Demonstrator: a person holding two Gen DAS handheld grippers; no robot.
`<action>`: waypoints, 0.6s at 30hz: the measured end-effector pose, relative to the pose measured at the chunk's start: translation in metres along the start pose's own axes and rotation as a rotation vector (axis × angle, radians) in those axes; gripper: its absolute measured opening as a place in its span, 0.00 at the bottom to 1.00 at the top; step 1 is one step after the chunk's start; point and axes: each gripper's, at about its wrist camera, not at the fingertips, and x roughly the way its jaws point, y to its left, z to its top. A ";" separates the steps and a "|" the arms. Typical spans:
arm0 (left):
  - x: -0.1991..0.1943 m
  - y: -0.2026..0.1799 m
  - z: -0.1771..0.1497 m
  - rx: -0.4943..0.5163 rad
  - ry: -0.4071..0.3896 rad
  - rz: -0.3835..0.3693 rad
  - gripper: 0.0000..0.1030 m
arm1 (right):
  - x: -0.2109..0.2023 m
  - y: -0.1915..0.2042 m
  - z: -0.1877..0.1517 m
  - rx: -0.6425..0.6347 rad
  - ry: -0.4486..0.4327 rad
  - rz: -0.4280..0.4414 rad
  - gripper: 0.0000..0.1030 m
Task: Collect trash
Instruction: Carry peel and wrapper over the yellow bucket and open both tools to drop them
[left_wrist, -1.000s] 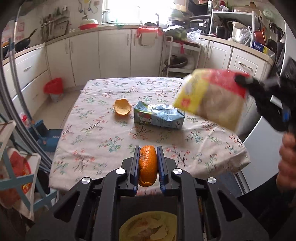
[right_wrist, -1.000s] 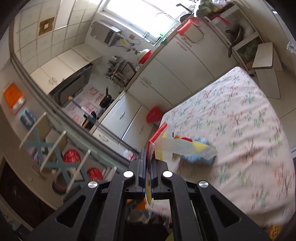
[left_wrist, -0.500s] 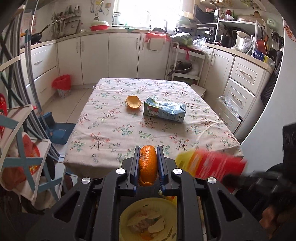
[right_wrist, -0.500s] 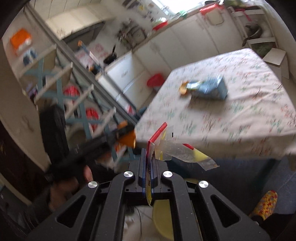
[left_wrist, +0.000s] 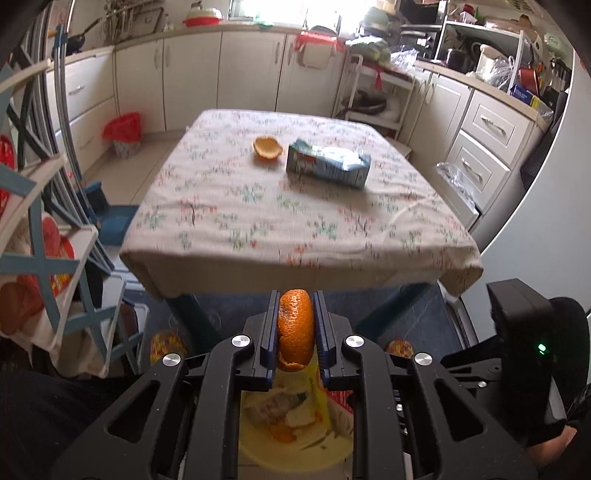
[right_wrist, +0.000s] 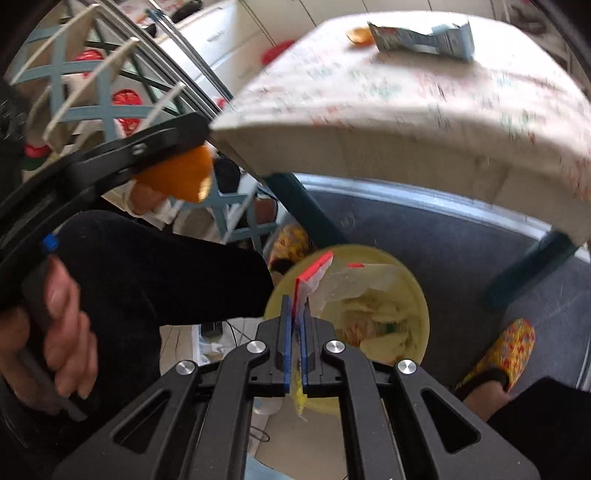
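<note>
My left gripper (left_wrist: 295, 295) is shut on a curved piece of orange peel (left_wrist: 295, 328), held in front of the table's near edge above a yellow bin (left_wrist: 258, 446) of scraps. In the right wrist view, my right gripper (right_wrist: 294, 299) hangs over the same yellow bin (right_wrist: 421, 295). A red, yellow and clear snack wrapper (right_wrist: 354, 280) stands between its jaws, which are opening. On the flowered table (left_wrist: 258, 221) lie another orange peel (left_wrist: 267, 147) and a crushed blue carton (left_wrist: 328, 166).
A person's feet in patterned slippers (right_wrist: 502, 350) stand beside the bin, under the table's edge. A blue and white rack (left_wrist: 44, 258) stands at the left. A small red bin (left_wrist: 123, 131) sits by the far cabinets. Dark table legs (right_wrist: 310, 214) flank the yellow bin.
My right gripper swung down from above the table with the wrapper to a spot over the yellow bin. My left gripper drew back from the table with the peel.
</note>
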 end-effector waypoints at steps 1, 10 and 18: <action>0.001 0.000 -0.003 -0.001 0.007 0.000 0.15 | 0.003 -0.002 -0.001 0.010 0.013 -0.004 0.22; -0.001 -0.005 -0.019 0.003 0.034 0.010 0.16 | -0.011 -0.007 -0.014 0.056 -0.018 -0.021 0.44; 0.002 -0.011 -0.029 0.013 0.082 0.000 0.16 | -0.042 -0.012 -0.008 0.086 -0.158 -0.068 0.53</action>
